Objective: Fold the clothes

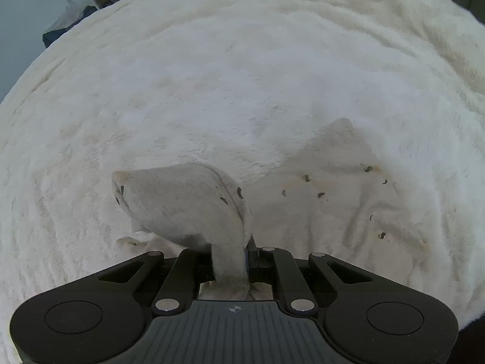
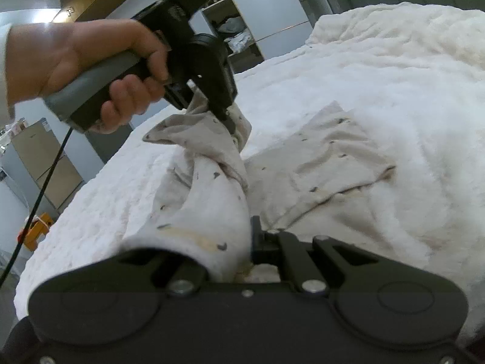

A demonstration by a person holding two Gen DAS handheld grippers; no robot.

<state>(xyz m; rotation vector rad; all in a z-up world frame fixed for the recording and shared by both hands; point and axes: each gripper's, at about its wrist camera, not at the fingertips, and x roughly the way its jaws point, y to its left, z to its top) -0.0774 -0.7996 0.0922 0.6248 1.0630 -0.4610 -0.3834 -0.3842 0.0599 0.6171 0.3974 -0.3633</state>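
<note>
The shirt [image 2: 318, 163] is cream with small dark marks. It lies on a bed, part flat and part lifted. The left tool [image 2: 225, 119] pinches one bunch of the cloth and points steeply down at it. The right tool [image 2: 253, 242] is pressed together on another bunch, close in front of its own camera. Between the two tools the cloth hangs in a thick roll. The flat part lies just past the right tool, on its far side.

I think the fold is half done: one edge is held up over the rest. Next, both tools should likely carry that edge across the flat part, lay it down smooth, and then let go. The cloth is soft and floppy, so it may bunch up.

Under it all is a fluffy white blanket [image 1: 212, 60] on the bed. A hand [image 2: 91, 69] grips the left tool's handle. Beyond the left tool are grey cupboards [image 2: 260, 9] and shelves.
</note>
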